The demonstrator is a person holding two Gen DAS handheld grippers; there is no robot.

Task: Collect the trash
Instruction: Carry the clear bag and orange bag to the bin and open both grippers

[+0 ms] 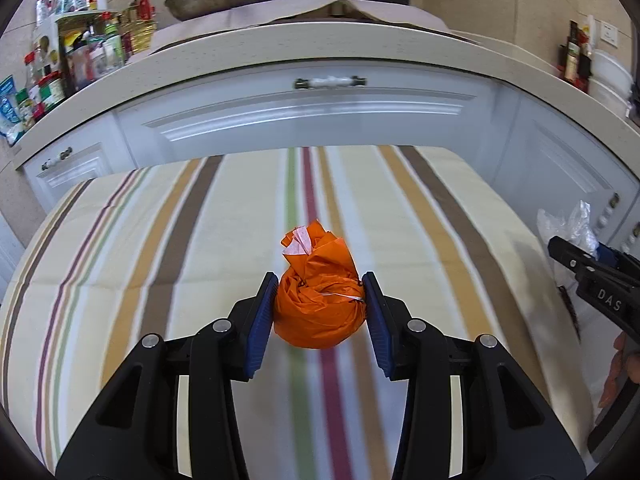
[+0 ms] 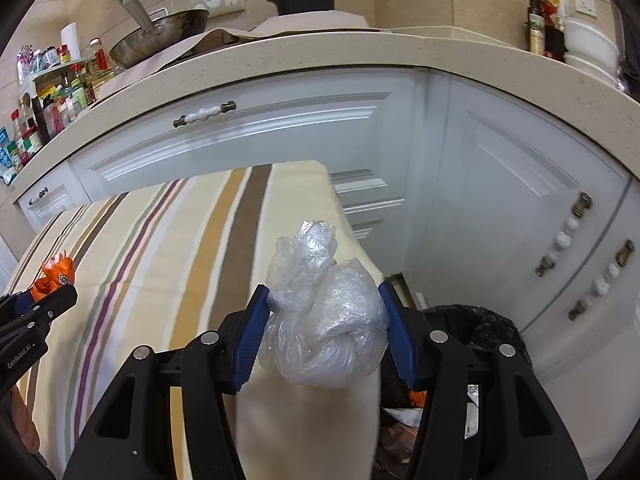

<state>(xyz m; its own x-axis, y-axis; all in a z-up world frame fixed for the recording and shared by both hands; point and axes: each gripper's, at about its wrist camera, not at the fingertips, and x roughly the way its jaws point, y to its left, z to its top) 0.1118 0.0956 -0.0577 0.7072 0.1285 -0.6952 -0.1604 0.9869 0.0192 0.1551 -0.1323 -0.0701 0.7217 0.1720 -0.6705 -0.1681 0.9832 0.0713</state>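
Orange crumpled wrapper (image 1: 320, 308) sits clamped in the left gripper (image 1: 320, 300), while the right gripper (image 2: 324, 320) clasps a clear plastic bag (image 2: 324, 320) at the striped worktop's (image 2: 160, 260) right edge.

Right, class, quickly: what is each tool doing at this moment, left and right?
Left tool: closed on the orange crumpled bag.
Right tool: closed on the clear crumpled plastic bag.

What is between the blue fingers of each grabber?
The left gripper pinches an orange bag, seen in the left wrist view. The right gripper pinches a clear plastic bag, seen in the right wrist view.
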